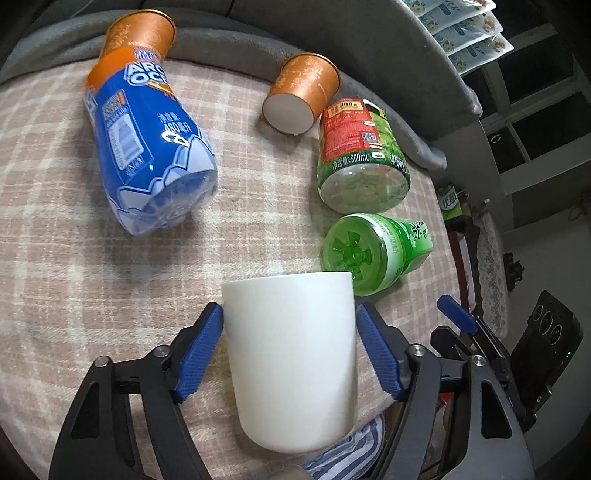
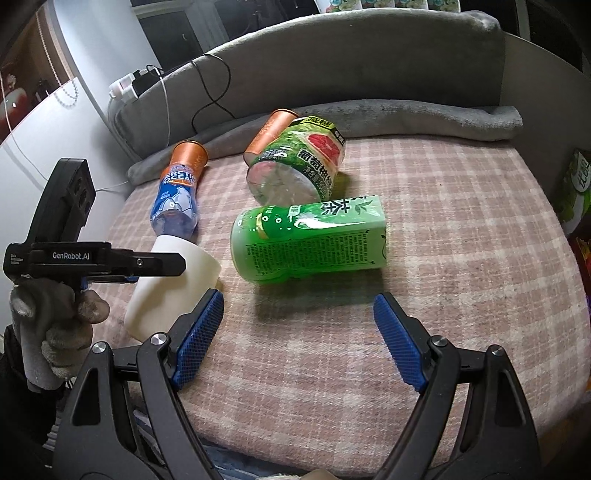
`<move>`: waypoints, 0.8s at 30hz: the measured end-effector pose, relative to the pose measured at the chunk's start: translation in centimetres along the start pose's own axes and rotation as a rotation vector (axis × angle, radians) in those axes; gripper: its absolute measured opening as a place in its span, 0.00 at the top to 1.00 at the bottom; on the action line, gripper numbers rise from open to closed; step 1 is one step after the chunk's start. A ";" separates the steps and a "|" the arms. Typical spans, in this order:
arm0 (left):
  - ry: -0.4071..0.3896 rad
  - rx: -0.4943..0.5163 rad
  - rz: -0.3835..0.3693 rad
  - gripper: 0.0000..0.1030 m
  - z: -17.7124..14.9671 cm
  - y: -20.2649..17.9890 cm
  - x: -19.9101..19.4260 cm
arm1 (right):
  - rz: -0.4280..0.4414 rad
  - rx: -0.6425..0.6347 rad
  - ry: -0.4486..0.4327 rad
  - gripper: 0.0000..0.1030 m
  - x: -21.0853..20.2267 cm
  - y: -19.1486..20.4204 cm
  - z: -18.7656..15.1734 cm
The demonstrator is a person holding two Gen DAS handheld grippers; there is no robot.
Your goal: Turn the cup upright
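Note:
A plain white cup (image 1: pixel 291 362) sits between the blue pads of my left gripper (image 1: pixel 290 317), which is shut on it; the pads press both sides near the far end. In the right wrist view the cup (image 2: pixel 173 284) is tilted, held at the near left edge of the checked blanket, with the left gripper's black body (image 2: pixel 92 260) across it. My right gripper (image 2: pixel 299 306) is open and empty, low over the blanket just right of the cup.
On the checked blanket (image 2: pixel 443 229) lie a blue bottle (image 1: pixel 147 147), a green-red 900 mL bottle (image 1: pixel 362 155), a bright green bottle (image 2: pixel 310 240) and two copper-coloured cups (image 1: pixel 303 92) (image 1: pixel 140 31). A grey cushion (image 2: pixel 332 66) borders the back.

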State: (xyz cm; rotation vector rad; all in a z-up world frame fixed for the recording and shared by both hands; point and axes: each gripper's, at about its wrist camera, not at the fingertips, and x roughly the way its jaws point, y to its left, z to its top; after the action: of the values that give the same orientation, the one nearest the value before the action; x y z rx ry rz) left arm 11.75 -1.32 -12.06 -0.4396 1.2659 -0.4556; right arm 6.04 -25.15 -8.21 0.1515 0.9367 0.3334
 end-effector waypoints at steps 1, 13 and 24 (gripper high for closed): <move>-0.003 0.003 0.002 0.29 0.0 0.0 0.0 | -0.001 0.003 0.000 0.17 0.0 -0.1 0.0; -0.058 0.047 0.031 0.29 -0.8 -0.9 -1.2 | -0.004 0.007 -0.006 0.17 -0.2 -0.2 0.1; -0.156 0.110 0.078 0.29 -1.6 -2.3 -2.9 | -0.006 0.006 -0.009 0.17 -0.3 0.2 0.0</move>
State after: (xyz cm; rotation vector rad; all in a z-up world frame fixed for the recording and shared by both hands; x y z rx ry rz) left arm 9.30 -1.71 -8.84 -0.3255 1.0973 -0.4142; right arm 5.81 -25.12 -7.92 0.1553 0.9293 0.3245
